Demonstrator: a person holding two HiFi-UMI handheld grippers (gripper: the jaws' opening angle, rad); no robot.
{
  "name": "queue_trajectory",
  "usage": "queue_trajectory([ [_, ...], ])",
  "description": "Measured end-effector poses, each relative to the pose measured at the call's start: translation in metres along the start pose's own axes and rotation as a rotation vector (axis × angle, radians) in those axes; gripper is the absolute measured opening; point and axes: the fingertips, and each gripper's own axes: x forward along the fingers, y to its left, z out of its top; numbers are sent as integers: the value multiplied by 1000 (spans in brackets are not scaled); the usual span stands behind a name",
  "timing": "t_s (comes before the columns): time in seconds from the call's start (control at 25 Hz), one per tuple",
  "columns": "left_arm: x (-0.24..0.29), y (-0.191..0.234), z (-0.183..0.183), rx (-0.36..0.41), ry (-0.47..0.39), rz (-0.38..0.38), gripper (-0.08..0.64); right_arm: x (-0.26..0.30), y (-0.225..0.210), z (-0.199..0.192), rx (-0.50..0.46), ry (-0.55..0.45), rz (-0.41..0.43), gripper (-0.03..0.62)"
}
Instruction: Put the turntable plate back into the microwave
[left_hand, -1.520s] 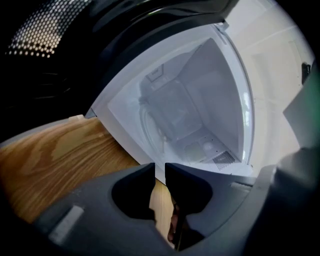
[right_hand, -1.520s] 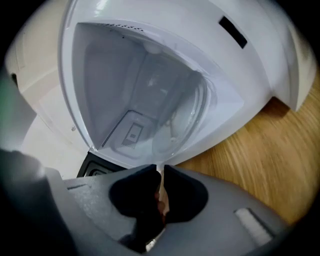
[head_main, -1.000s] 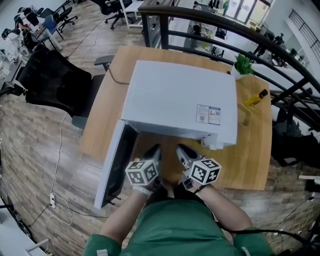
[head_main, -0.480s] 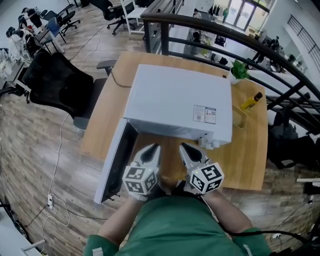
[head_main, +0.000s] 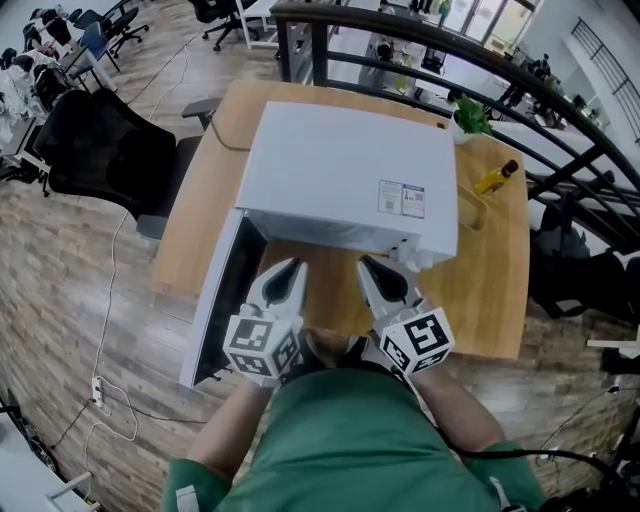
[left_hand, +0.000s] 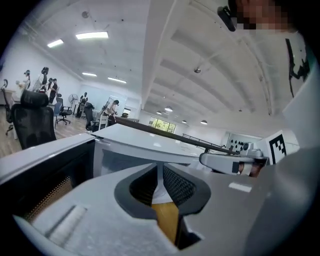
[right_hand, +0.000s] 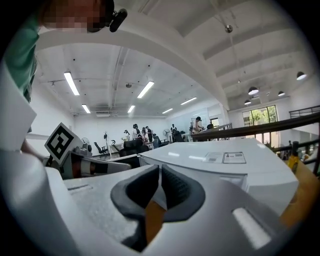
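**Both grippers closed and empty at the open microwave; plate not sighted**

You hold the left gripper (head_main: 288, 268) and the right gripper (head_main: 368, 266) side by side, a little apart. Both are just in front of the white box-shaped microwave (head_main: 340, 170) and point towards its front.

Left gripper view: the jaws are pressed together with nothing between them. A strip of the light wooden table (left_hand: 165, 220) shows through the gap behind the tips.

Right gripper view: the jaws have just been closing and now meet at the tips. Nothing is between them.

The microwave's dark-windowed door (head_main: 215, 300) hangs open on the left side.

Items hidden or unclear:
- The cavity is hidden beneath the microwave's top in the head view. The right gripper view looks across that top, and the left gripper view catches only a grey sliver of the opening, too little to read.
- The turntable plate shows in no view, so you cannot confirm where it lies.
- A brownish patch (head_main: 328, 348) between the two marker cubes is too small to identify.
- Your green-clad torso (head_main: 350, 440) covers the near floor at the lower edge of the head view.
- The table behind the microwave is covered by its body.

At the table's right end stand a yellow bottle (head_main: 497, 177) and a small green plant (head_main: 470, 115), well apart from both grippers.
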Motion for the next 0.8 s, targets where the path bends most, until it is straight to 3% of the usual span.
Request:
queue_trajectory([
  [0.12, -3, -7, 9, -9, -23, -17, 43, -2, 1, 6, -18, -14, -3, 20],
  [0.44, -15, -21, 31, 102, -79, -36, 43, -11, 2, 22, -41, -54, -25, 20],
  [0.8, -13, -25, 36, 120, -82, -33, 43, -17, 0, 34, -82, -87, -19, 20],
])
